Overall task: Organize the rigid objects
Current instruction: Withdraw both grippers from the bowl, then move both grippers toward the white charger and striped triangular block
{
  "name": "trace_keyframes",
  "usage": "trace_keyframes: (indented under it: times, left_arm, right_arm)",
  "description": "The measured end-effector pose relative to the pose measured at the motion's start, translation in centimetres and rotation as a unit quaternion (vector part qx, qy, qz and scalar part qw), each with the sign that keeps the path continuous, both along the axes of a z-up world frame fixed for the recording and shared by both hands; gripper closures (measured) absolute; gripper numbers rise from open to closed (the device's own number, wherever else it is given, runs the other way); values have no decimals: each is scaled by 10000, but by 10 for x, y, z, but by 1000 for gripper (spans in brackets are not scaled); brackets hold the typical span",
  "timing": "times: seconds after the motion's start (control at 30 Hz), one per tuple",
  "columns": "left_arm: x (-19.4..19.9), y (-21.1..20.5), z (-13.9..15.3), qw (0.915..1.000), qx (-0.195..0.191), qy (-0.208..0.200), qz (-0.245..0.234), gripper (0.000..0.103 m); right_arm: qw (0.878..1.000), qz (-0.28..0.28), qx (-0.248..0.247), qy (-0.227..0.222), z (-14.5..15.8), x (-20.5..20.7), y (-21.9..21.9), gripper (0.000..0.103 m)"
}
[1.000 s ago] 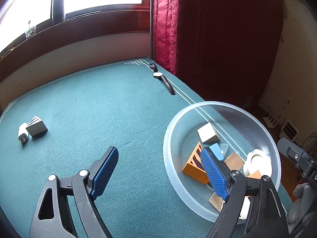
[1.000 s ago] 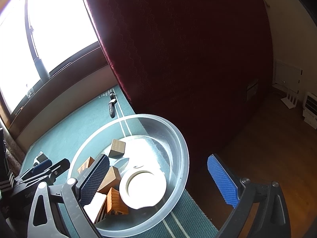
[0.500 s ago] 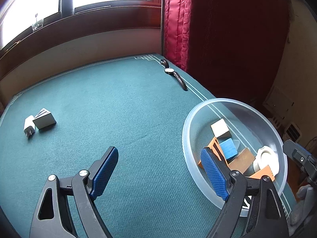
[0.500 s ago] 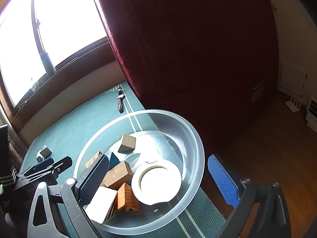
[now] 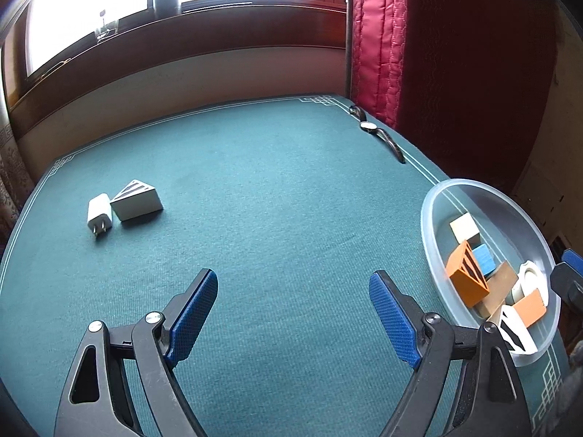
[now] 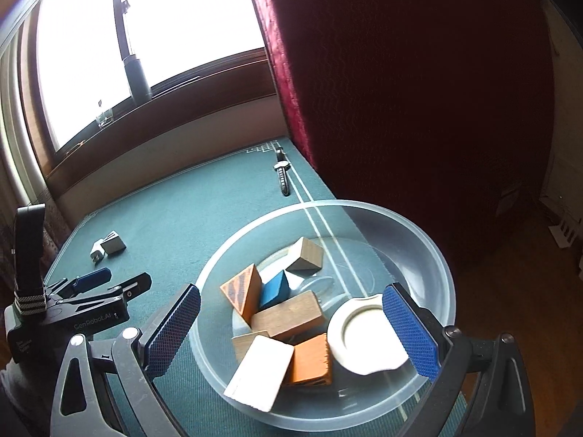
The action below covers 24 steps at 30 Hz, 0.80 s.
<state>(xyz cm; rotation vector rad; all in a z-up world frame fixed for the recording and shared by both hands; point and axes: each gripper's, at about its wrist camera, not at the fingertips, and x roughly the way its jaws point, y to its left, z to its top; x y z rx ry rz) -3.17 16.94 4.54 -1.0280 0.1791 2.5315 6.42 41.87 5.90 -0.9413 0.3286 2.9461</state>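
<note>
A: Wooden blocks (image 6: 288,318) are lying piled in the clear bowl (image 6: 435,255), and the right tool (image 6: 291,331) is hovering over them with its jaws spread wide and nothing between the pads.

B: And the left tool (image 5: 293,318)?

A: It is also standing wide open and gripping nothing, hanging above bare green cloth on the counter (image 5: 273,200). From the right wrist view it is showing at the left, beside the bowl and outside it.

B: What is sitting in the bowl, exactly?

A: An orange wedge (image 6: 242,293) is leaning against a blue block (image 6: 274,291); a brown bar (image 6: 289,318) is lying just in front of them. A white block (image 6: 260,371) and an orange block (image 6: 311,360) are resting at the near side, touching each other. A pale cube (image 6: 306,255) is sitting farther back, and a white round lid-like piece (image 6: 364,338) is lying at the right, partly under the right tool's blue pad.

B: Anything lying outside the bowl?

A: A white charger plug (image 5: 99,213) and a grey wedge block (image 5: 136,200) are lying side by side, touching, well apart from the bowl toward the far left. A wristwatch (image 5: 379,133) is stretching along the counter's far right edge, beside the red curtain (image 5: 379,36).
</note>
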Motion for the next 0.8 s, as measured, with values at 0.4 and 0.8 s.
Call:
trace_keyframes:
  times: [0.4, 0.8]
  left_arm:
    - [-16, -47, 1, 9986, 68, -69, 511, 17]
    - [-32, -109, -2, 9921, 213, -148, 1224, 17]
  right_arm:
    - [9975, 689, 118, -127, 7, -20, -53, 1]
    - [9923, 1212, 94, -245, -1, -55, -115, 1]
